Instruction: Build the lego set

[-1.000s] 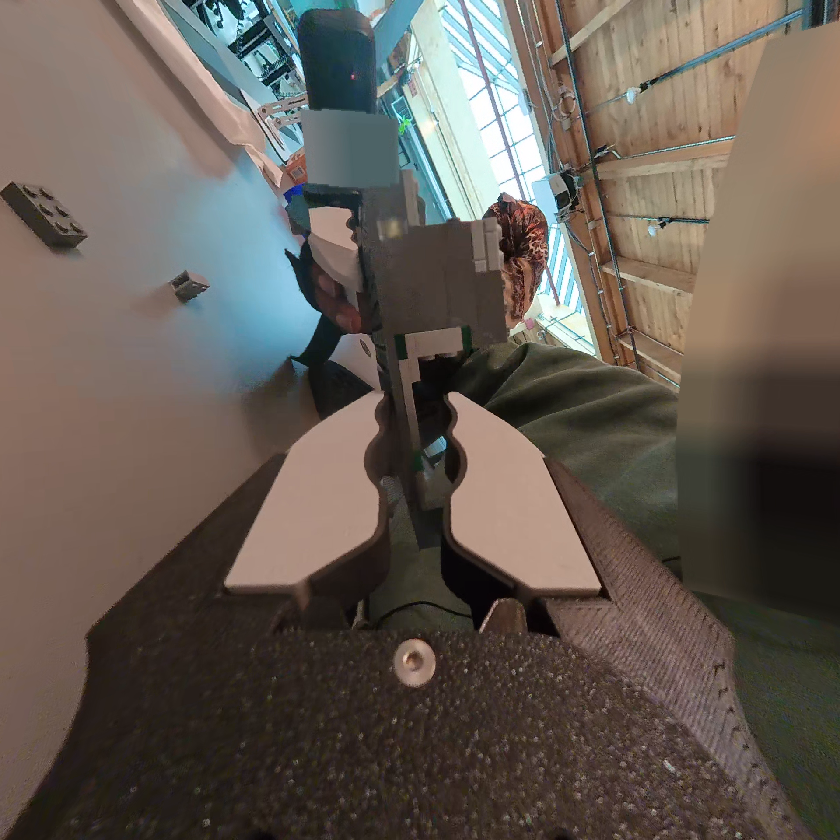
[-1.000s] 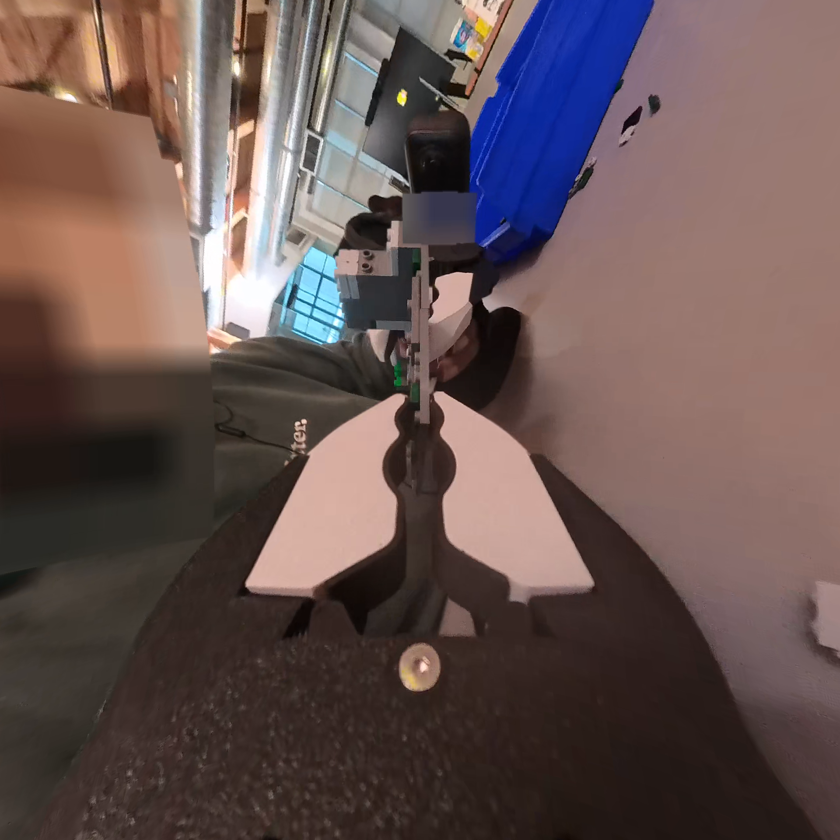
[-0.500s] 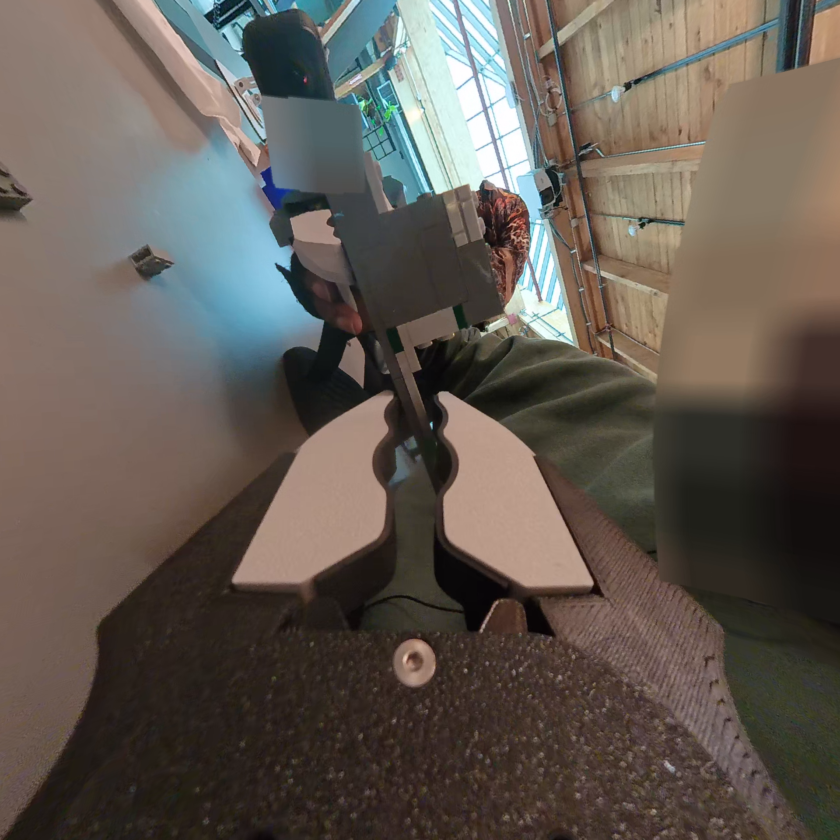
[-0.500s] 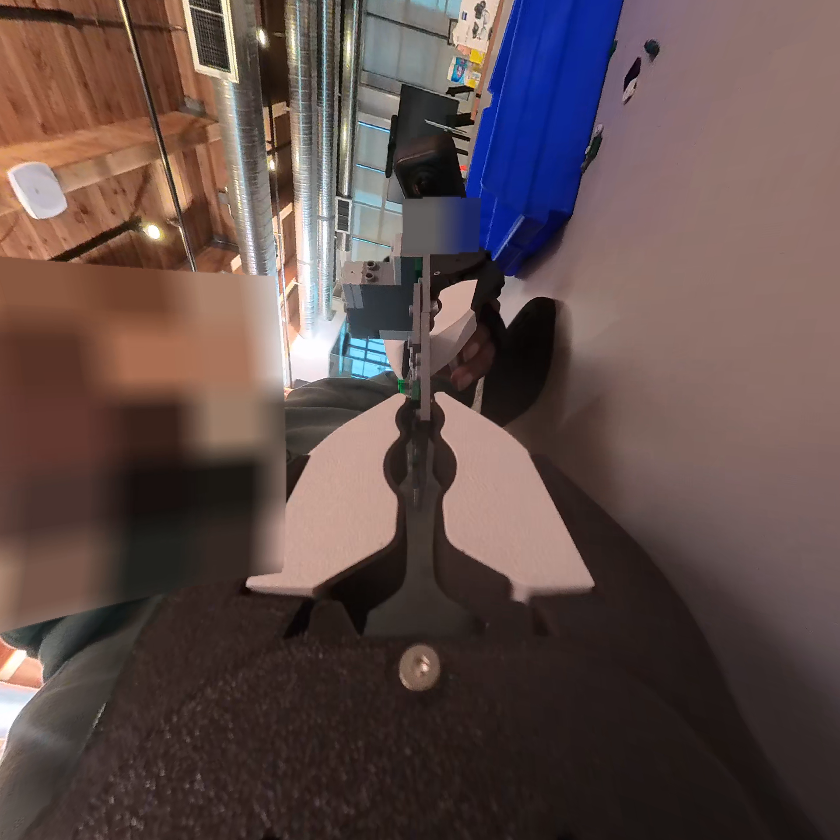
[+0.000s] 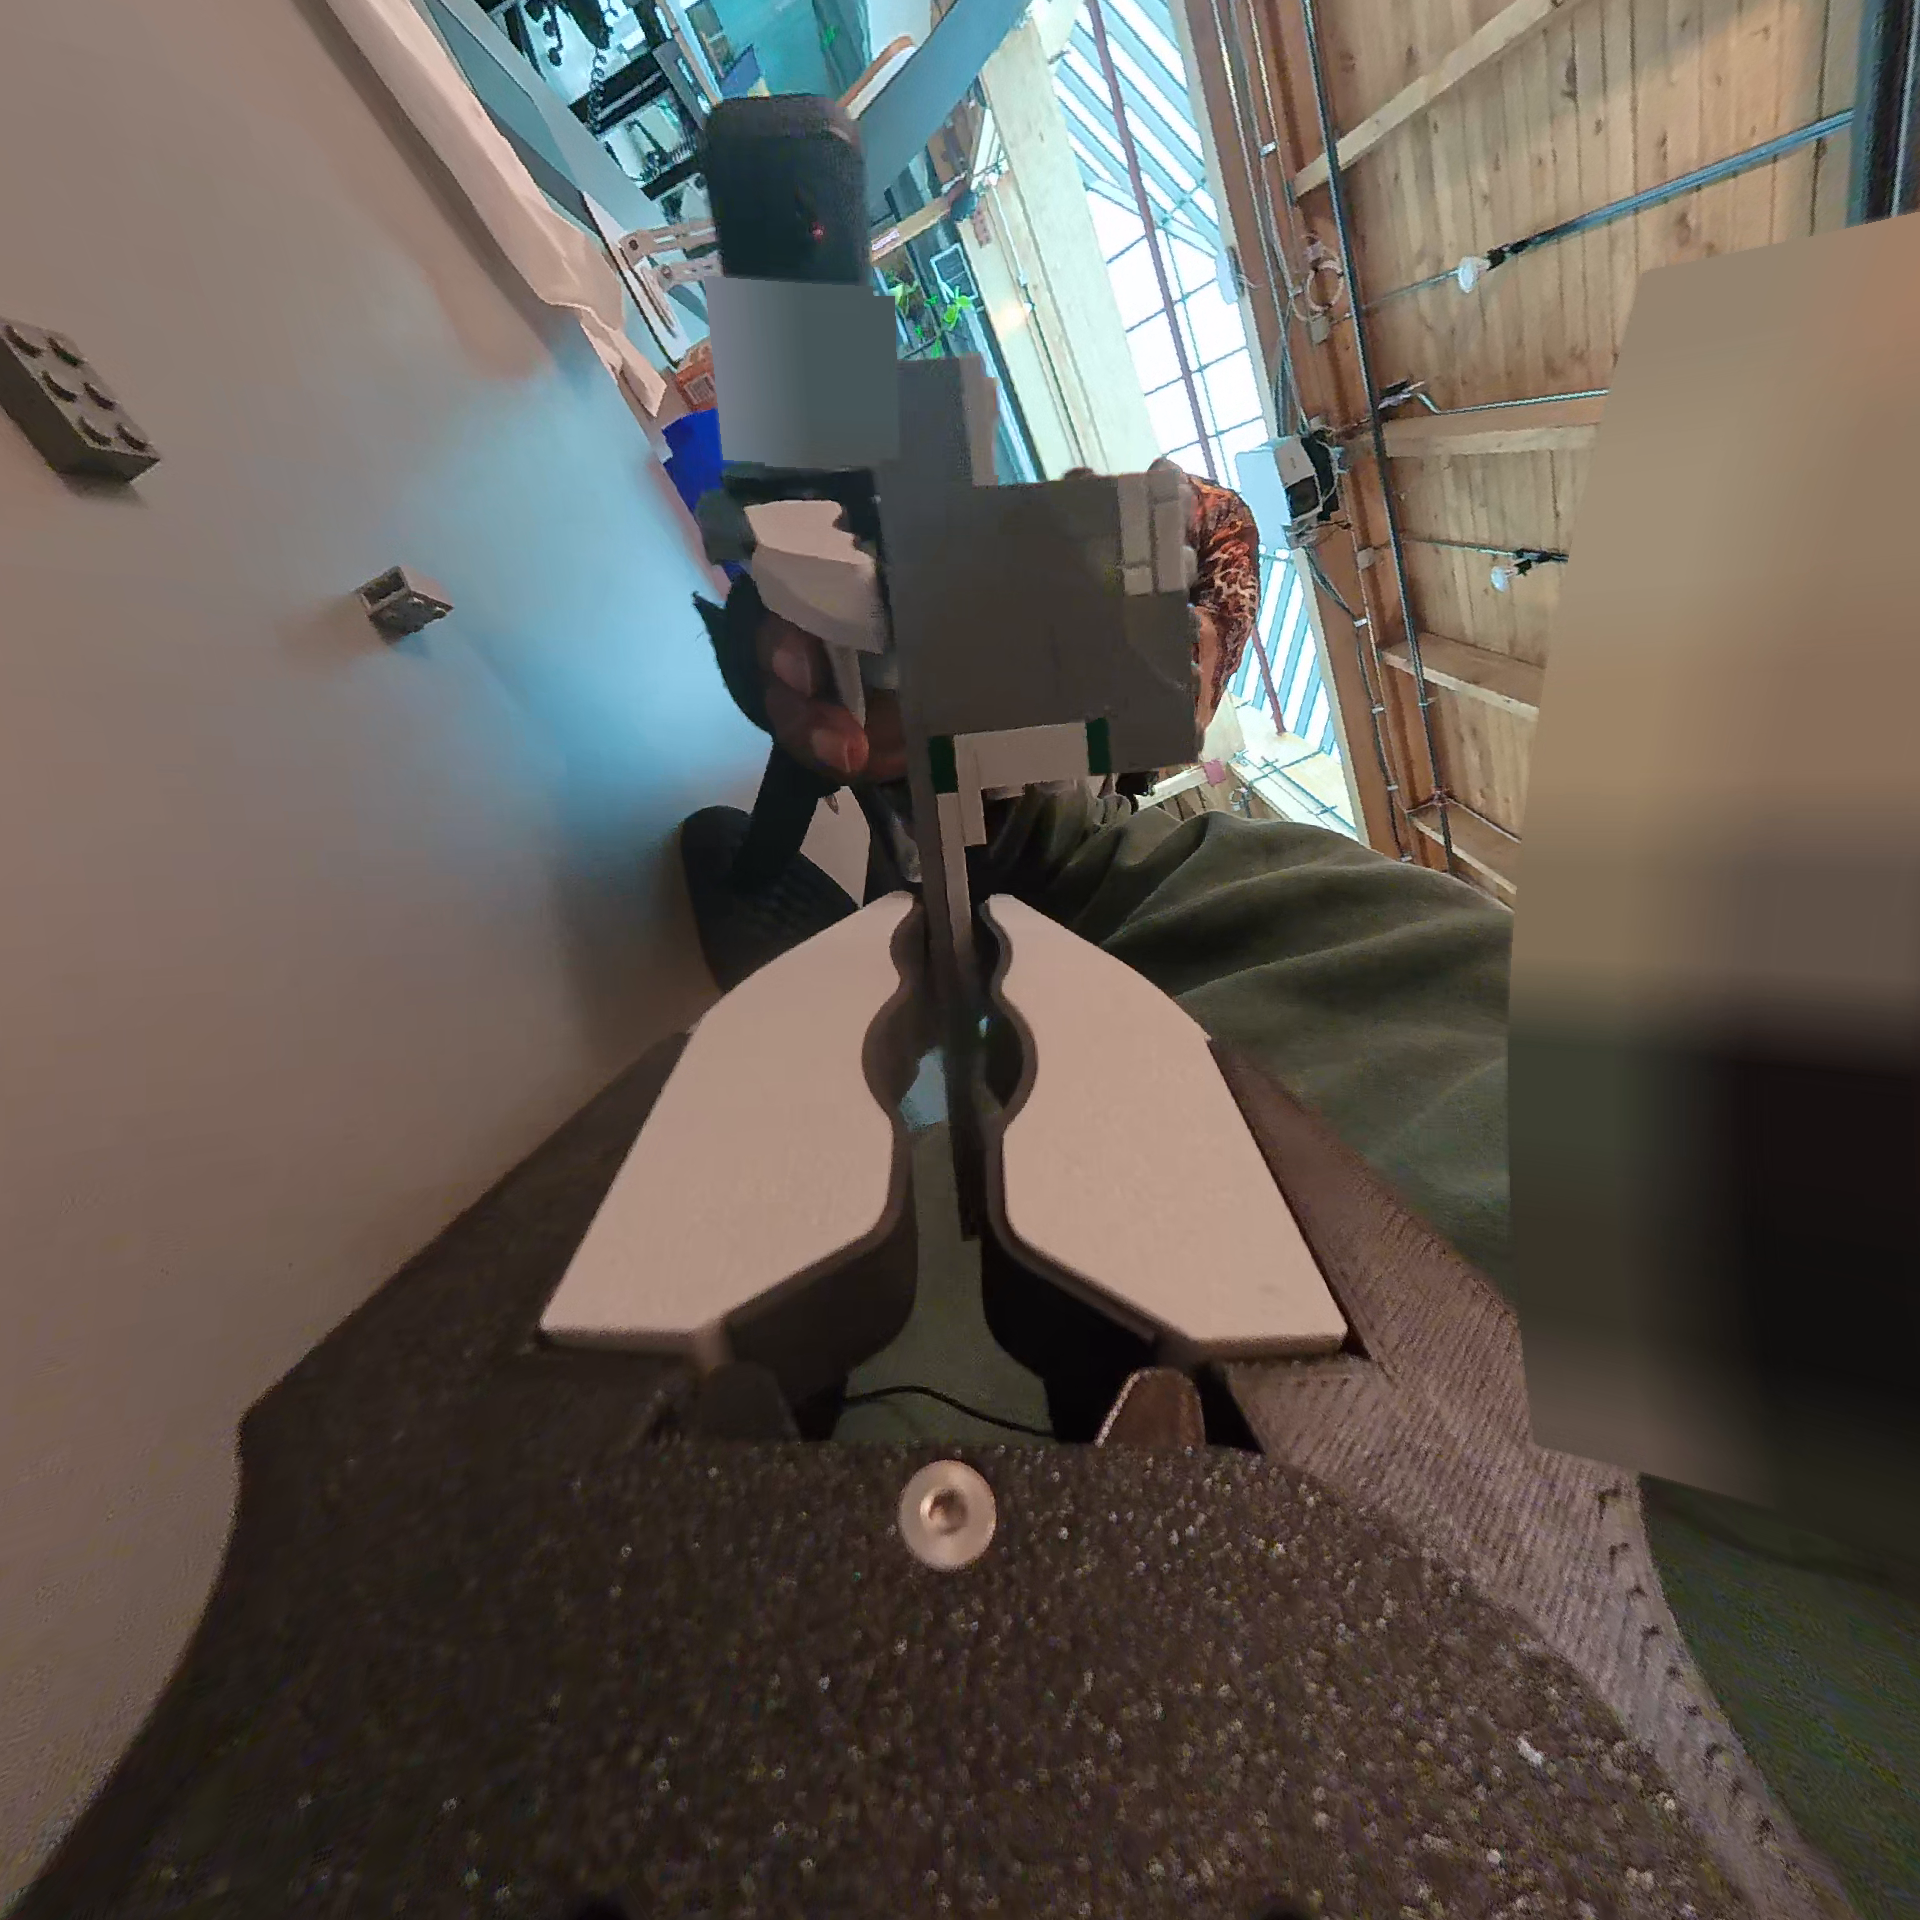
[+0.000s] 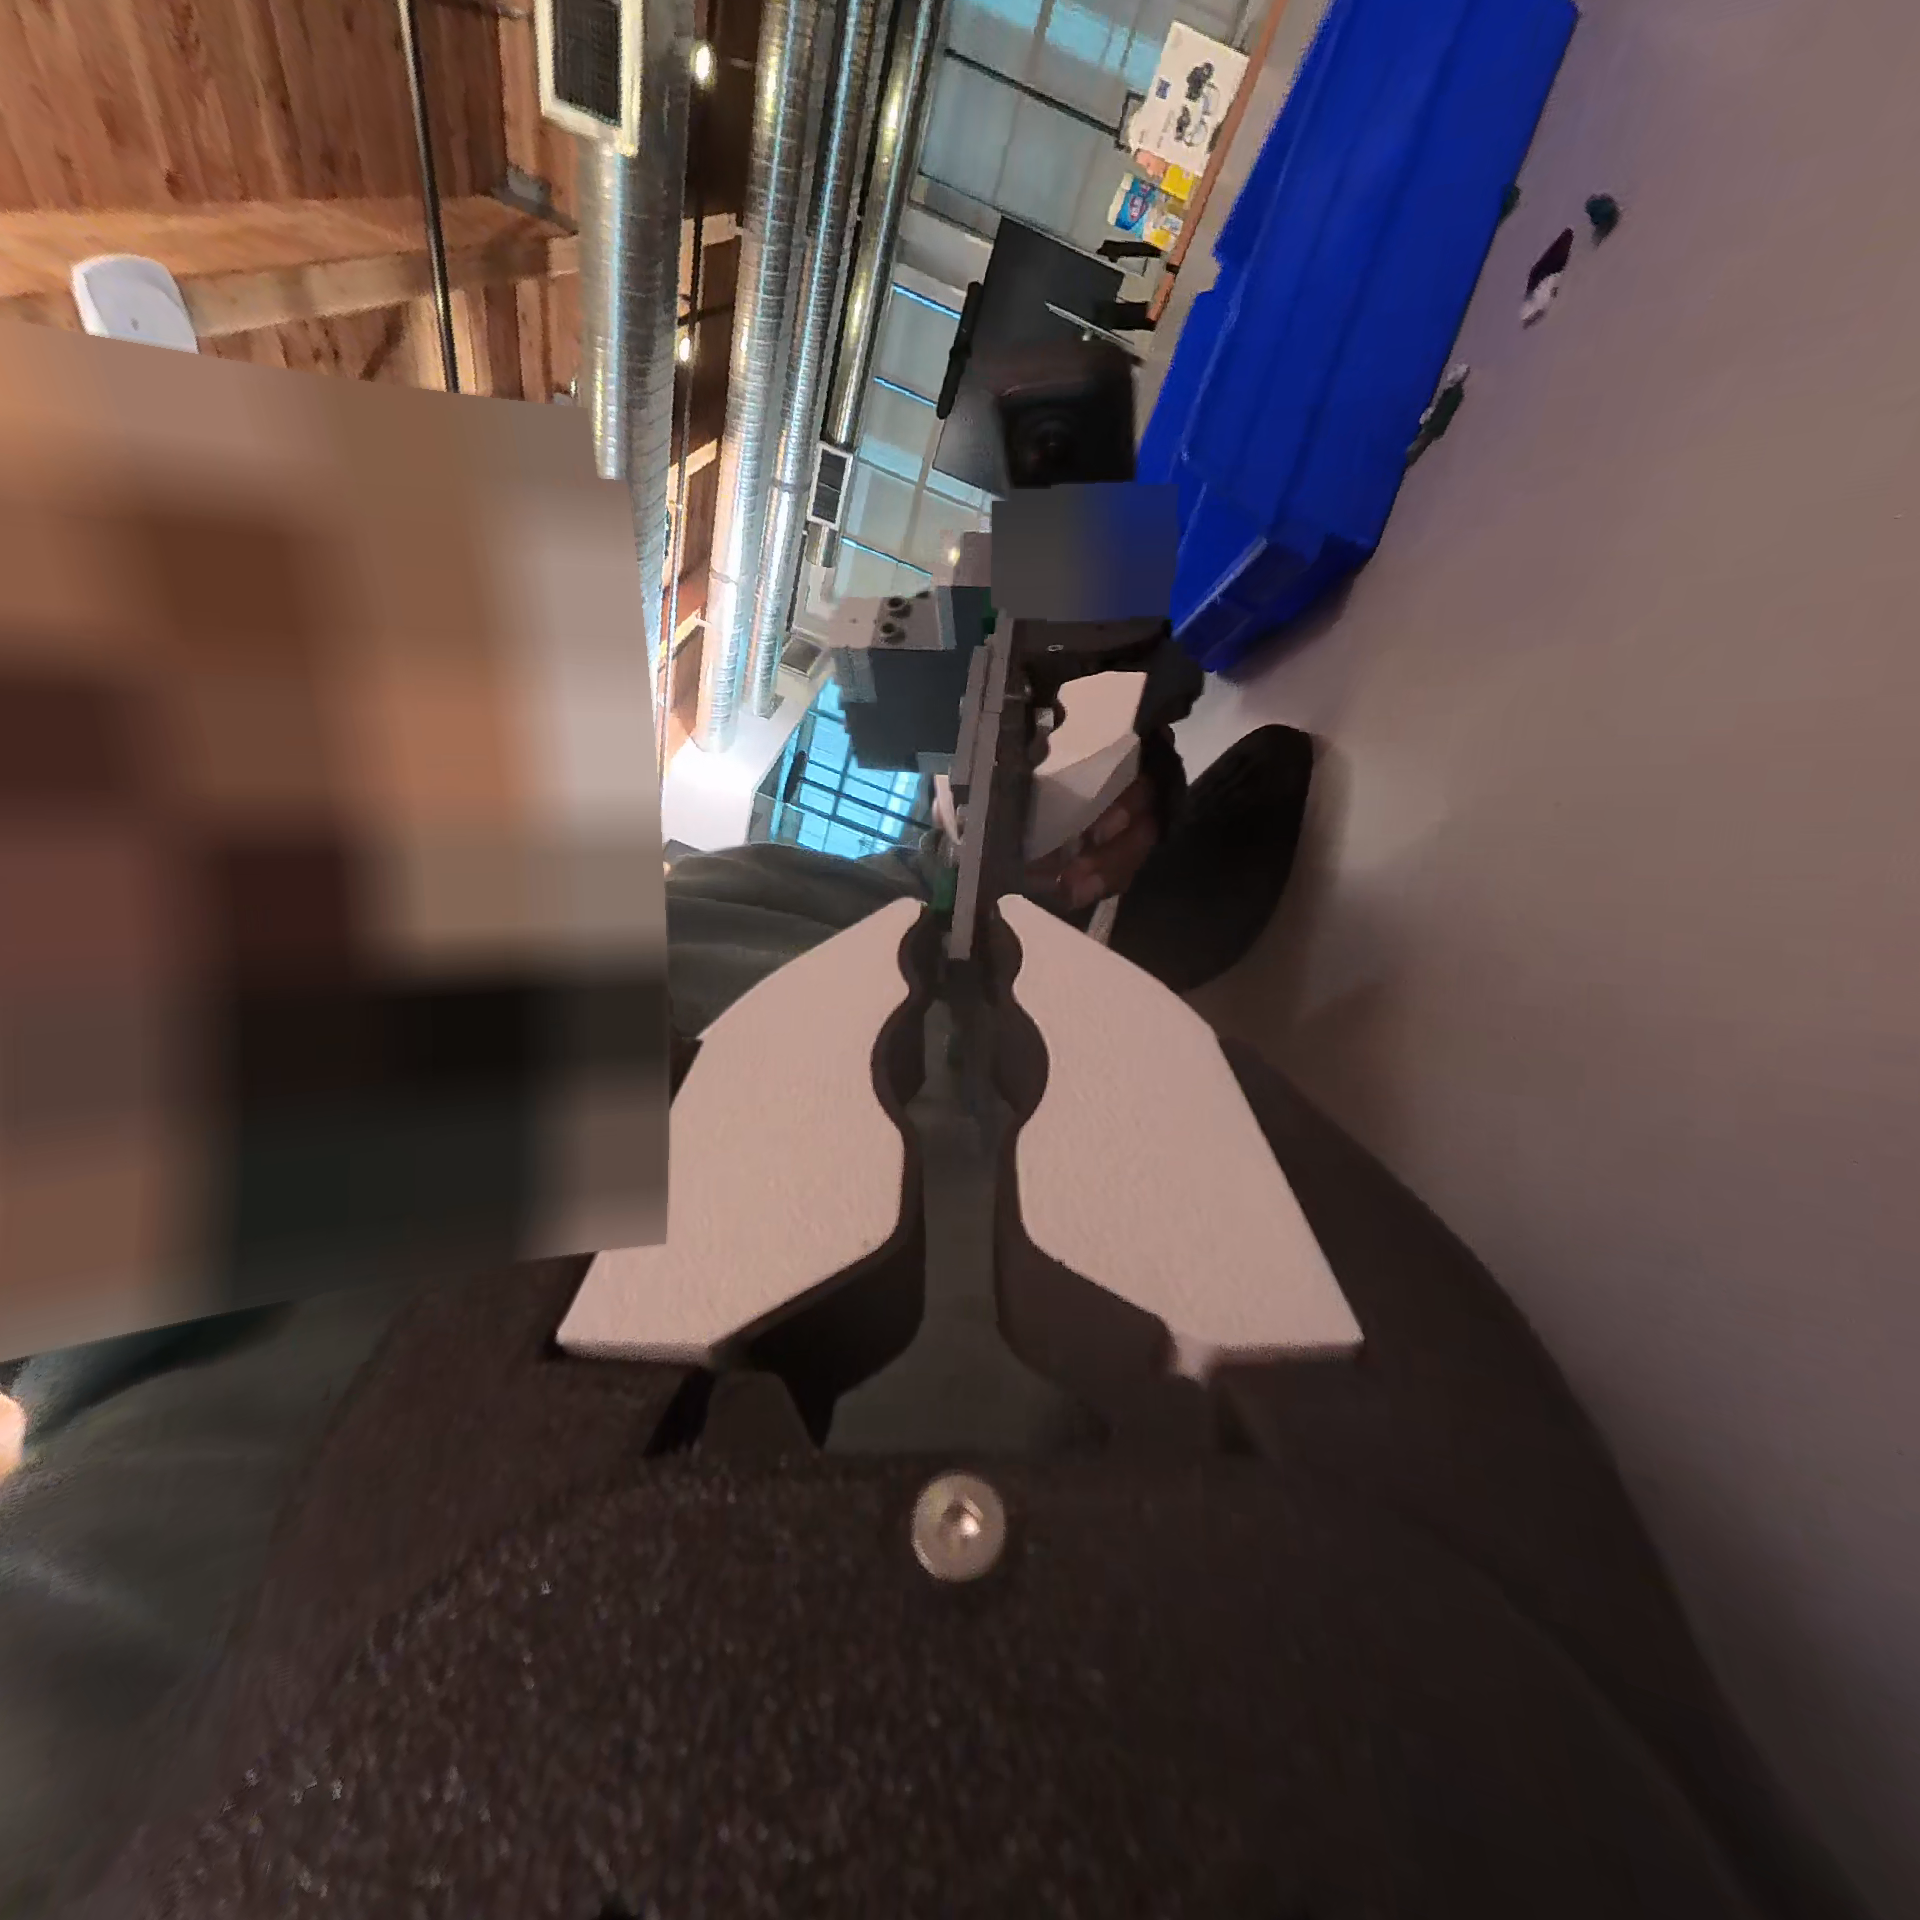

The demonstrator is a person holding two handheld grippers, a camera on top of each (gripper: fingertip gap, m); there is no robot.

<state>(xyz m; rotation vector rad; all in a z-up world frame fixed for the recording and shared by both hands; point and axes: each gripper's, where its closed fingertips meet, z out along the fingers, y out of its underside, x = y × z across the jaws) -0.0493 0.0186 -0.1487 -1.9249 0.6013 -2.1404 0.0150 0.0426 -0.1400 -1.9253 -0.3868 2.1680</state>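
The lego build [image 5: 1039,603] is a dark grey block with white and green bricks on a thin grey base plate. It is held in the air, turned on its side, next to the white table [image 5: 260,831]. My left gripper [image 5: 951,914] is shut on one end of the plate. My right gripper [image 6: 961,914] is shut on the other end, with the build [image 6: 904,696] beyond its tips. Each gripper faces the other: the right gripper's white fingers [image 5: 821,582] show in the left wrist view, and the left gripper's fingers [image 6: 1081,779] show in the right wrist view.
A dark grey studded plate [image 5: 73,416] and a small grey brick [image 5: 400,605] lie loose on the table. Blue bins [image 6: 1330,312] stand at the table's far side, with small loose pieces [image 6: 1548,281] near them. A person's green sleeve [image 5: 1299,935] is close behind the build.
The left gripper's jaws have closed in on the base plate. The build tilted half a second ago and now stands straight between the two grippers.
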